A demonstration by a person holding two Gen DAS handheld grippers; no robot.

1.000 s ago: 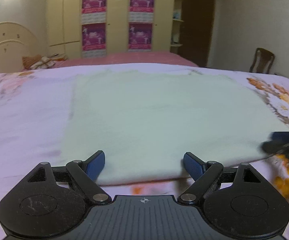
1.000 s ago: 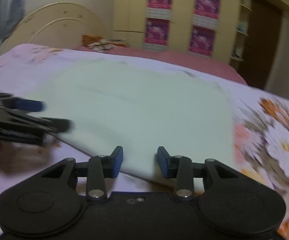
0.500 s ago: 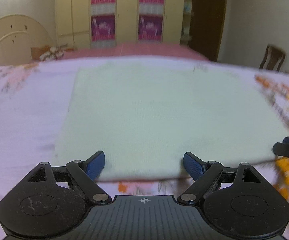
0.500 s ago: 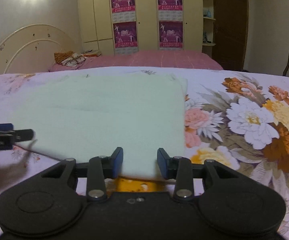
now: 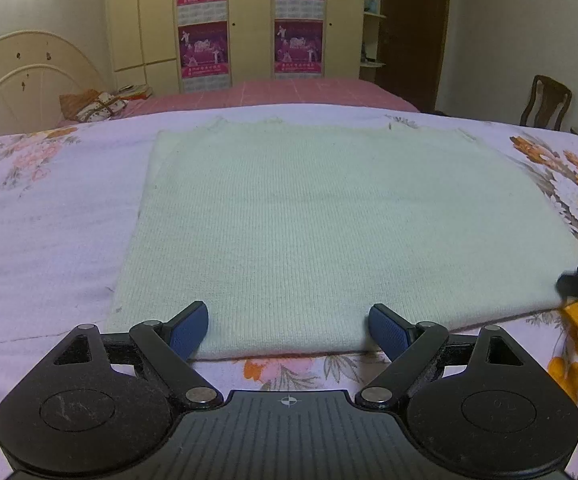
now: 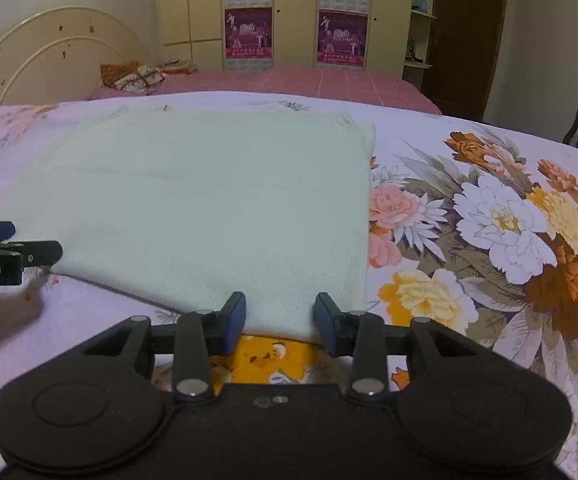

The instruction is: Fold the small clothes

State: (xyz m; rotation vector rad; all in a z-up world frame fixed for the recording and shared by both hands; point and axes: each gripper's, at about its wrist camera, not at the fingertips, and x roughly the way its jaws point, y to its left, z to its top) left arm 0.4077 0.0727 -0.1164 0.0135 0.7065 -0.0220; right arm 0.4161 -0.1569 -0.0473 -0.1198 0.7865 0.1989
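- The left gripper (image 5: pixel 287 326) has its blue-padded fingers (image 5: pixel 188 330) spread wide, nothing between the pads; they hover over the near hem of the pale green knit garment (image 5: pixel 329 224), toward its left corner, and whether the tips touch the cloth cannot be told.
- The right gripper (image 6: pixel 280 322) has its fingers (image 6: pixel 235 320) parted by a narrower gap, straddling the near right corner of the same garment (image 6: pixel 209 208); the hem shows in the gap, but the pads do not press on it, so nothing is gripped.
- The bed (image 5: pixel 41 216), the largest thing here, is covered by a lilac sheet printed with big orange, white and pink flowers (image 6: pixel 505 216) (the boldest blooms lie to the right of the garment).
- The garment lies flat on the sheet as a broad, nearly square shape, smooth on top, with its near hem running between the two grippers and its far edge slightly ragged.
- Behind it stands a second bed with a pink cover (image 5: pixel 289 94) and a cream arched headboard (image 5: pixel 29 72).
- A cream wardrobe (image 5: pixel 249 20) on the far wall carries four magenta posters (image 5: pixel 203 50).
- A dark wooden chair (image 5: pixel 545 102) stands by the right wall.
- From the right wrist view, the left gripper's dark fingertip (image 6: pixel 39 252) sits just at the garment's near left edge.
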